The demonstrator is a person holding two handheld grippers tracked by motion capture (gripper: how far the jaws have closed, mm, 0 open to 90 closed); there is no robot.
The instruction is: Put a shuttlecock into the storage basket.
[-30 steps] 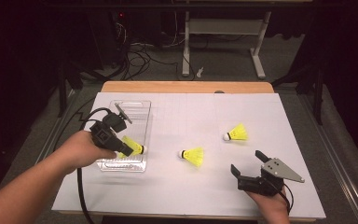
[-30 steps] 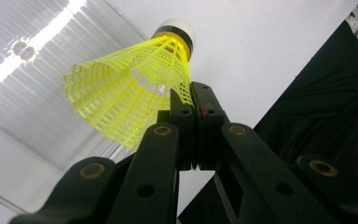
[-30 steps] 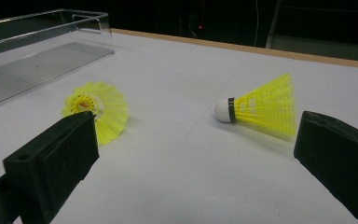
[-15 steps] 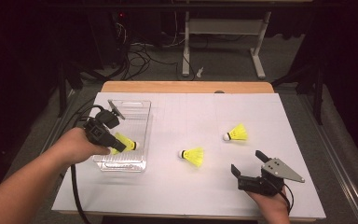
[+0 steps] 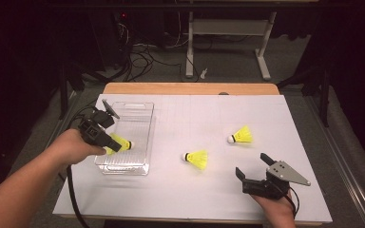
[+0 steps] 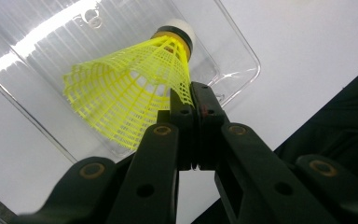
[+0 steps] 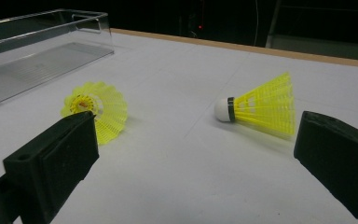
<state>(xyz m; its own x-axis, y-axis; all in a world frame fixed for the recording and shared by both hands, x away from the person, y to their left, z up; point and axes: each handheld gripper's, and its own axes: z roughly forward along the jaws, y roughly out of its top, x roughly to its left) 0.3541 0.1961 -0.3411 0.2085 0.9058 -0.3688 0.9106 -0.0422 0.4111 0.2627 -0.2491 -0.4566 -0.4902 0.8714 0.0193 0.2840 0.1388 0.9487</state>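
A: Left gripper status?

B: Jaws clenched on the rim of a yellow shuttle's skirt. In the left gripper view the pads meet with the mesh edge pinched between them; the skirt fans out to the left of the jaws and the white cork points away from them, beyond the tips.

A: What lies beyond that shuttle?

B: The clear bin. In the high view the held shuttle sits over the bin's near left part, just past the jaw tips. Whether it touches the bin floor cannot be told.

A: Right gripper status?

B: Jaws released, spread wide, nothing between the pads. It sits low over the white table.

A: What is ahead of the right jaws?

B: Two more shuttles lying on the table. In the right gripper view the near one lies just beyond the left jaw, its open skirt facing the camera. The far one lies ahead of the right jaw, cork pointing toward the left jaw's side. Both are apart from the pads and from each other.
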